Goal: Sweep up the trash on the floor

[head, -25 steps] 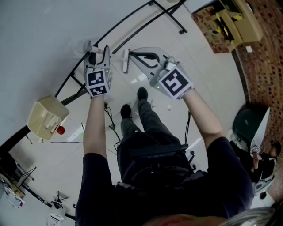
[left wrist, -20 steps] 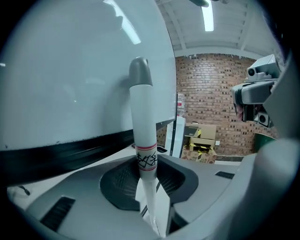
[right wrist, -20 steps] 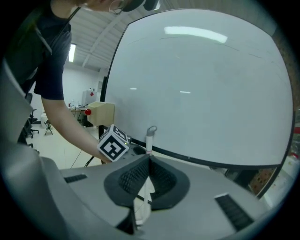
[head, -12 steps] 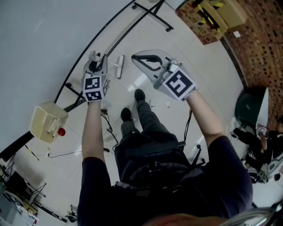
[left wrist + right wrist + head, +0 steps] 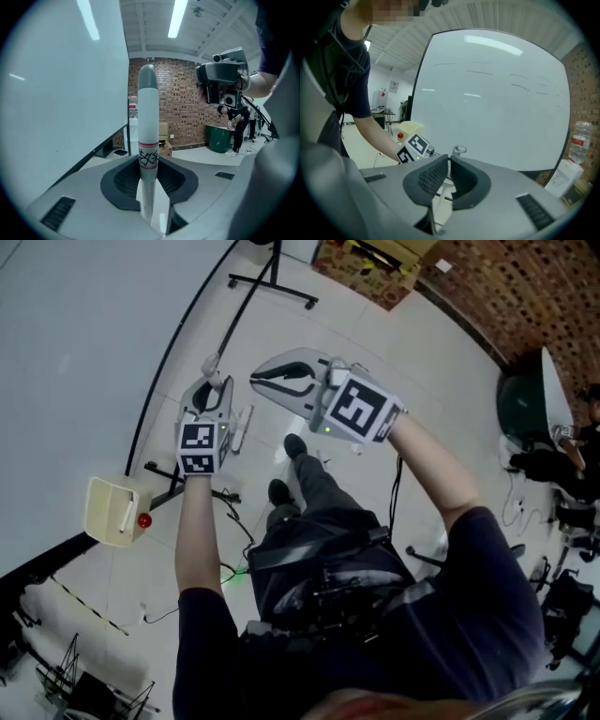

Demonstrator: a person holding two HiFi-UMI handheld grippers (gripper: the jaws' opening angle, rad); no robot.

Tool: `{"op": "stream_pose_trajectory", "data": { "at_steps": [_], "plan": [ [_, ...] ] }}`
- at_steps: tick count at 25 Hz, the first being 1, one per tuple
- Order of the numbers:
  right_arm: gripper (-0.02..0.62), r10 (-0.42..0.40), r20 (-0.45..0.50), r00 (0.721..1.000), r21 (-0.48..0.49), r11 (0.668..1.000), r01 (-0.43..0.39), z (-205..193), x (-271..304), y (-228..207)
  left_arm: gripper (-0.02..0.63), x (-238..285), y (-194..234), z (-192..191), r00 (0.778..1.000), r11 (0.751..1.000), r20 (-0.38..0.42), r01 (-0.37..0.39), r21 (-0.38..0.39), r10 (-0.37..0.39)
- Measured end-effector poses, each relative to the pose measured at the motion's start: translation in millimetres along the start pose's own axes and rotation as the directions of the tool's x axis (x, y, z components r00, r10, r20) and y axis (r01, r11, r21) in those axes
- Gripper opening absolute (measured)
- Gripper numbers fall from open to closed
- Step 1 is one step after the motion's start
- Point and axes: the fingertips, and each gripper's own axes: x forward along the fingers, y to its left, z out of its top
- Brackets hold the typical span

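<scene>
though labelled, brush handle (image 5: 148, 117) unreadable

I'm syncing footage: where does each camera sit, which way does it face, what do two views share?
Head view: head-mounted, facing steeply down at the floor; shows forearms, legs, left gripper, right gripper.
Left gripper view: rides it, faces the brick wall; jaws, just closing, grip broom handle.
Right gripper view: rides it, faces whiteboard; jaws, just opening, pinch dustpan.
Head and right gripper views share the left gripper.
</scene>
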Motion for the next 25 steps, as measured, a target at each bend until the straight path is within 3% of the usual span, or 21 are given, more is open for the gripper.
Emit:
{"op": "stream_pose_trajectory", "data": {
  "at_steps": [3,6,10,15,20,25],
  "plan": [
    [0.088,-0.021,0.023,1.0,0.058,0.998,0.02,19.3,-23.2,2.4,0.087,-9.3,-29.0,20.6,0.997,0.996,0.005,0.08,0.035,-0.08],
    [0.138,-0.068,0.0,0.998,0.055,0.996,0.068,23.2,-41.1,-3.8,0.086,-13.3,-50.9,38.1,0.988,0.986,0.016,0.153,0.066,-0.154],
    [0.236,-0.063,-0.005,0.998,0.097,0.993,0.063,25.8,-63.2,-8.4,0.086,-15.0,-82.6,60.8,0.971,0.967,0.024,0.237,0.095,-0.24],
    [0.259,-0.098,0.02,0.995,0.062,0.993,0.097,39.7,-82.0,-34.1,0.086,-6.6,-122.8,78.3,0.949,0.941,0.027,0.306,0.144,-0.313],
    [0.275,-0.019,-0.002,1.0,0.03,0.999,0.019,27.6,-97.6,-28.4,0.086,19.4,-168.9,76.4,0.932,0.909,-0.018,0.358,0.215,-0.363],
    [0.258,0.043,-0.046,0.998,-0.033,0.998,-0.044,-11.4,-139.9,-18.5,0.086,49.8,-222.8,86.7,0.922,0.881,-0.065,0.385,0.274,-0.382]
  ]
}}
